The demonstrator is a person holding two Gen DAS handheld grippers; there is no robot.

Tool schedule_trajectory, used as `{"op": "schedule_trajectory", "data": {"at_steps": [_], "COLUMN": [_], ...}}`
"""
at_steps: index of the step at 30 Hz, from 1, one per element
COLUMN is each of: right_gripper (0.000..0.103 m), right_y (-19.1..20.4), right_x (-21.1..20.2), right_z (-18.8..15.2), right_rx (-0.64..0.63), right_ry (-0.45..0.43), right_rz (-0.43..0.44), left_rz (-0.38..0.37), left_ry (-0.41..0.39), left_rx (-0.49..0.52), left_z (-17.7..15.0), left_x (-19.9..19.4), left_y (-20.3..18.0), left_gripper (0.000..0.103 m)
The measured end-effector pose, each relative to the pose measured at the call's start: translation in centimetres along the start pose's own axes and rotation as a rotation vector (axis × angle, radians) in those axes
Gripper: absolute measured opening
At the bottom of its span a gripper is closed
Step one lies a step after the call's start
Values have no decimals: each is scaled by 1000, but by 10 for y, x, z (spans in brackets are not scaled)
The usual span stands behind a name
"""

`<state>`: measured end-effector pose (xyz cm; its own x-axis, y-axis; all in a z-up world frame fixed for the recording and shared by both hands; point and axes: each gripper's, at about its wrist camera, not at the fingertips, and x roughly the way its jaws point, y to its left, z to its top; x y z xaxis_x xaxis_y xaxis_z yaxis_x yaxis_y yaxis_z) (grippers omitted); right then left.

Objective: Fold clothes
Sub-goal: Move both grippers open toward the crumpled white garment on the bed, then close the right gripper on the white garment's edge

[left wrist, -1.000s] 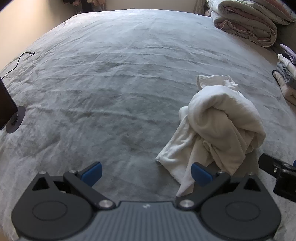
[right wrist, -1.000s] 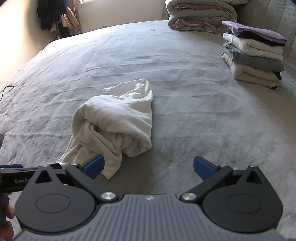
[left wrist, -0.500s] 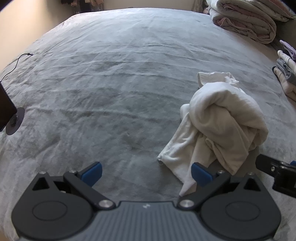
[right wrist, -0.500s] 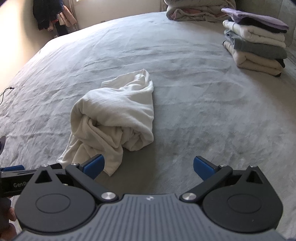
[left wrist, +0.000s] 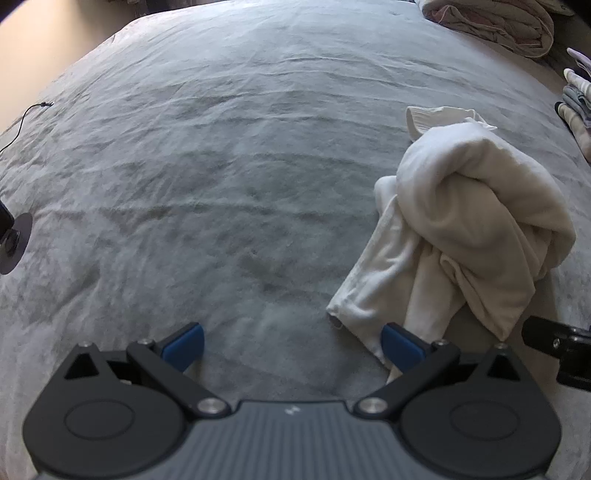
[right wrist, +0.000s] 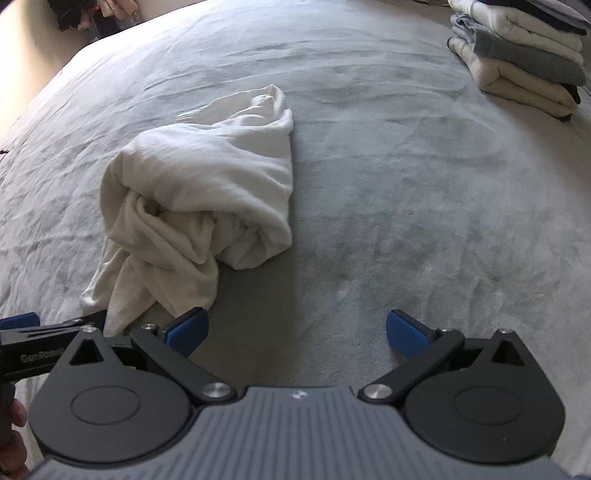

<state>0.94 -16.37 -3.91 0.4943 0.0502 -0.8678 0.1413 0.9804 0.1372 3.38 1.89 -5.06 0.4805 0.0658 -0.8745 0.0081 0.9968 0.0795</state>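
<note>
A crumpled white garment [left wrist: 454,229] lies in a heap on the grey bed cover [left wrist: 221,166]. In the left wrist view it sits at the right, its lowest hem touching the right blue fingertip; my left gripper [left wrist: 291,345] is open over bare cover with nothing between its pads. In the right wrist view the same white garment [right wrist: 199,199] lies left of centre, its near corner just beyond the left blue pad. My right gripper [right wrist: 297,332] is open and holds nothing. The left gripper's body shows at the lower left of the right wrist view.
A stack of folded clothes [right wrist: 524,59] sits at the far right of the bed. Rolled bedding [left wrist: 491,22] lies at the far right corner. A black cable [left wrist: 29,114] and a round black stand [left wrist: 14,240] lie at the left edge. Dark clothes [right wrist: 92,14] hang beyond the bed.
Both grippers have moved forward and tilted down toward the white garment, which looks larger and nearer. Both stay open. The garment has not moved.
</note>
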Motion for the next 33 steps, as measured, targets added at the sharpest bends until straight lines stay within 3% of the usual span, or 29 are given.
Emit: {"op": "schedule_trajectory", "data": {"at_steps": [6, 33], "right_gripper": [103, 103], "right_y": [6, 15], "right_x": [5, 11], "right_z": [-2, -12], "right_rx": [-52, -156], "right_ry": [26, -25], "right_rz": [-12, -58], "left_rz": [8, 0], "left_ry": [-44, -76], "left_rx": [74, 62], "left_z": [-5, -9], "left_x": [-1, 0], "left_y": [-6, -3], "left_gripper": [103, 103]}}
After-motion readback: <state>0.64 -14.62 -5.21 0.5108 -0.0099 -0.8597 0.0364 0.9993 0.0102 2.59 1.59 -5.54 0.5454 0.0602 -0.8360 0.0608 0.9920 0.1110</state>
